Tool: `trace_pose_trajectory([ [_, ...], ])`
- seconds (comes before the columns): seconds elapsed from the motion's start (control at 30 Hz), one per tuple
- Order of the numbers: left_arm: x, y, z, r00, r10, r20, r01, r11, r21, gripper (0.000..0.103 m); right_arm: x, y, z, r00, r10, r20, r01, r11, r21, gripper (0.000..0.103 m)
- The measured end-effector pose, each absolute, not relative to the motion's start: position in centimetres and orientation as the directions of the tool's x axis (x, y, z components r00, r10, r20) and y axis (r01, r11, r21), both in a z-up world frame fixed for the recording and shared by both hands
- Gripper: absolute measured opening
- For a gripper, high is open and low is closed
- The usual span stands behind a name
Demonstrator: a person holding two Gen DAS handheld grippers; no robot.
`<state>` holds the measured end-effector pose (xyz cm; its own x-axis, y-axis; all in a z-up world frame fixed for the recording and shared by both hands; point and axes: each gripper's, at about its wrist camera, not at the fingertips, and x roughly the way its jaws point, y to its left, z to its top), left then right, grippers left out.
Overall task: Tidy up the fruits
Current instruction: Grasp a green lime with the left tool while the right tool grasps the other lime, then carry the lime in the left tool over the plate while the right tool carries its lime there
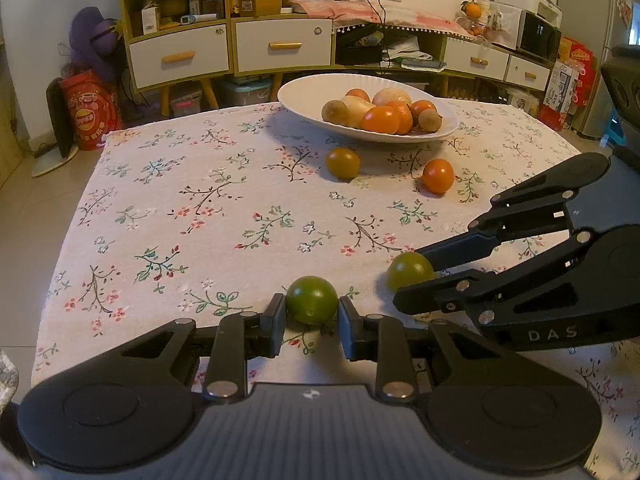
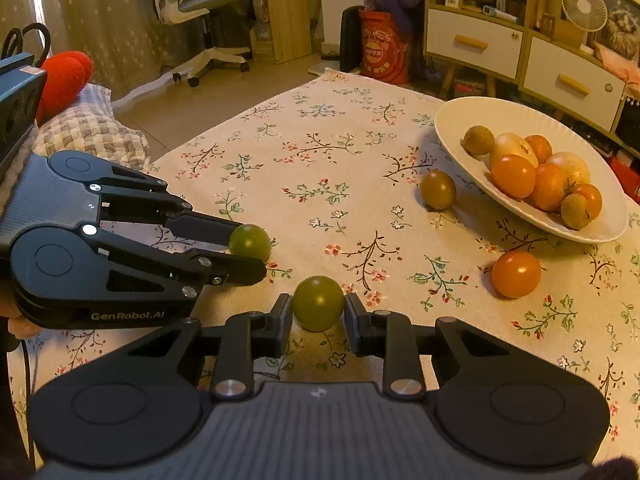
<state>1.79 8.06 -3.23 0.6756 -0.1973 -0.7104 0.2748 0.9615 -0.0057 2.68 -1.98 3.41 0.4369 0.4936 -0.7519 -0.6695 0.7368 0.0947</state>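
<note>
My left gripper [image 1: 312, 314] is shut on a green tomato [image 1: 312, 299] at the near edge of the floral tablecloth; it also shows in the right wrist view [image 2: 250, 248], with that tomato [image 2: 250, 242] between its fingers. My right gripper [image 2: 318, 312] is shut on a second green tomato [image 2: 319, 303]; it shows in the left wrist view [image 1: 414, 276] with that tomato [image 1: 410, 270]. Both fruits rest on or just above the cloth. A white bowl [image 1: 304, 96] [image 2: 448, 128] at the far side holds several orange and brown fruits.
An olive-brown tomato [image 1: 343, 163] [image 2: 438, 189] and an orange tomato [image 1: 438, 176] [image 2: 516, 274] lie loose on the cloth near the bowl. Cabinets with drawers [image 1: 280, 46] stand beyond the table. A cushion [image 2: 80, 132] lies off the table's left edge.
</note>
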Motion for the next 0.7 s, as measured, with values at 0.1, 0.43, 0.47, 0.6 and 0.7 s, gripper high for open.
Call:
trace_pose_trajectory([
  [0.1,1.8,8.0,-3.2,0.676,-0.198,-0.71,0.275,0.961,-0.006,0.01,2.7,-2.0,3.4,0.438,0.493,-0.752,-0.668,0.738,0.094,0.025],
  [0.43,2.5,7.4,-2.6,0.677,-0.214,-0.705,0.277,0.96,-0.025,0.01,2.9,-2.6,3.8,0.462,0.487,-0.741,-0.649,0.755,0.092,0.025],
  [0.47,2.5,7.3,-2.5,0.677,-0.216,-0.703,0.277,0.96,-0.028,0.01,3.0,-2.7,3.9,0.466,0.487,-0.739,-0.646,0.758,0.092,0.025],
  [0.6,3.0,6.7,-2.1,0.68,-0.223,-0.698,0.278,0.96,-0.036,0.01,3.2,-3.2,4.3,0.482,0.485,-0.73,-0.634,0.768,0.092,0.025],
  [0.7,3.4,6.1,-1.6,0.685,-0.231,-0.691,0.283,0.958,-0.04,0.01,3.5,-3.6,4.7,0.497,0.484,-0.721,-0.621,0.778,0.094,0.025],
])
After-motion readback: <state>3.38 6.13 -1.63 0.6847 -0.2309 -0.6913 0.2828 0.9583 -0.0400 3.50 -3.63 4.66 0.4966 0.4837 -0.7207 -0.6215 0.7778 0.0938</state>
